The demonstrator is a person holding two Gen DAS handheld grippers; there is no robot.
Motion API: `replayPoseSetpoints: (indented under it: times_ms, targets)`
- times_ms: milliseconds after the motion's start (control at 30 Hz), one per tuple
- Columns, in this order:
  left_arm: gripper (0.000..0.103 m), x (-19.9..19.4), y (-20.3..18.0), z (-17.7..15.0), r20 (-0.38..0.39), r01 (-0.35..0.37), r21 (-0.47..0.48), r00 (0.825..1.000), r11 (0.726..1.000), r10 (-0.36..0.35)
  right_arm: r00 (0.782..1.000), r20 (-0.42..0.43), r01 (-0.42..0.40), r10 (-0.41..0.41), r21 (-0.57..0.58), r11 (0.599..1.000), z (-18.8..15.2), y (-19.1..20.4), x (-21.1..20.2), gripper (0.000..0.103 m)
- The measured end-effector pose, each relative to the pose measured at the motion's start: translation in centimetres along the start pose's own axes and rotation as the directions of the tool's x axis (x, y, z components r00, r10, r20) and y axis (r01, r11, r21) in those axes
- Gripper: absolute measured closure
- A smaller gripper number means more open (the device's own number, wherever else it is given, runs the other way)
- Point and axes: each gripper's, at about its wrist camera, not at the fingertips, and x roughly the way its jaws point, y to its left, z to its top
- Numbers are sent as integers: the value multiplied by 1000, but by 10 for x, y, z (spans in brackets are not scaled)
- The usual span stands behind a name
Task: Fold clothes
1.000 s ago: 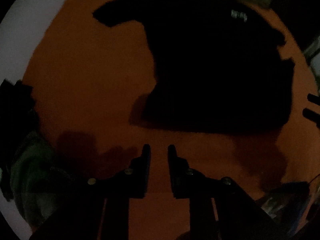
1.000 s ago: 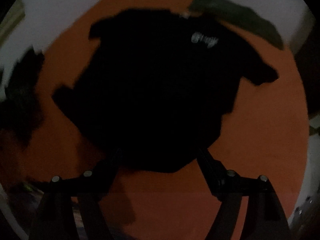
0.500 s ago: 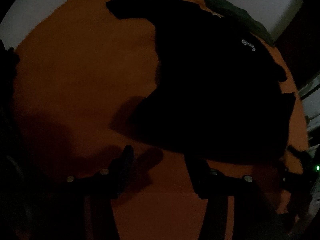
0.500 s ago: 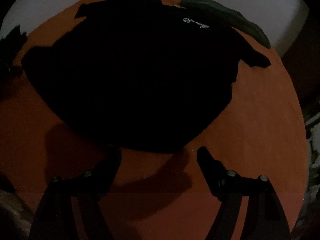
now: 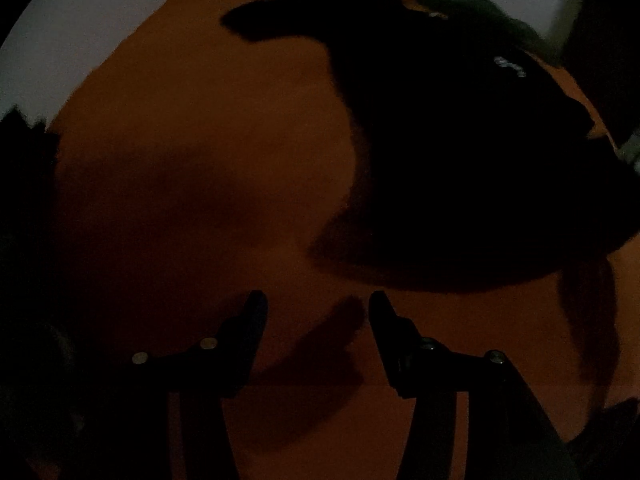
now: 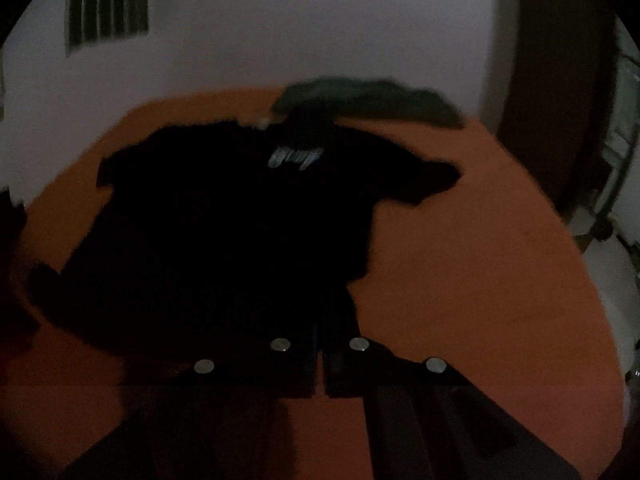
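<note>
A black T-shirt [image 5: 460, 160] with a small white logo [image 6: 294, 156] lies spread on the orange table [image 5: 200, 140]. In the left wrist view its body fills the right side and one sleeve reaches up and left. My left gripper [image 5: 316, 300] is open over bare orange surface, just short of the shirt's near left corner. In the right wrist view the black T-shirt [image 6: 220, 232] runs down to my right gripper [image 6: 320, 332]. Its jaws are pressed together at the shirt's near hem, and the fingertips are lost against the black cloth.
A dark green garment [image 6: 368, 100] lies at the table's far edge [image 6: 480, 260], behind the shirt's collar. Dark clothing [image 5: 24, 160] sits off the left edge. A pale wall with a slatted vent [image 6: 106, 4] and a dark door [image 6: 560, 100] stand beyond.
My left gripper went from nearly shut to wide open. My right gripper closed from wide open onto the shirt's near hem, and its view tilted up toward the wall.
</note>
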Motion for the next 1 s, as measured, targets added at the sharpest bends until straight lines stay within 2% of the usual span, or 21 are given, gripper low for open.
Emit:
replayPoseSetpoints:
  times_ms: [100,200,300,433,533,567,667,767,833,1000]
  targets:
    - [49,5,-19,-1,10,4,48,1000,999,-5,999,22,48,-49,42,998,-1,-28,-42,102]
    - [48,10,-37,-2,20,8,97,1000,995,-10,999,-11,38,-38,32,999,-8,-36,-58,102]
    - [48,15,-56,-3,29,11,145,999,989,-16,996,-84,3,4,79,997,-30,-43,-51,102]
    - [48,22,-81,-5,42,15,209,999,978,-24,998,-53,-10,17,136,991,-21,-55,-48,102]
    - [48,27,-89,2,88,-21,296,996,955,-5,1000,-12,-16,18,175,984,-7,-67,-48,102]
    - [48,28,-91,4,103,-34,324,995,946,1,1000,13,-5,3,187,982,4,-75,-47,102]
    - [48,33,-99,10,151,-75,405,988,911,14,1000,16,7,-12,276,961,23,-102,-37,102]
    - [48,38,-107,16,199,-118,480,980,869,23,1000,-12,-13,17,272,962,29,-102,-26,102]
    - [48,42,-112,20,232,-148,527,972,837,26,1000,-22,-13,19,253,967,31,-100,-19,102]
    - [48,50,-125,30,311,-226,631,950,742,25,998,-47,-19,34,285,958,21,-107,-24,102]
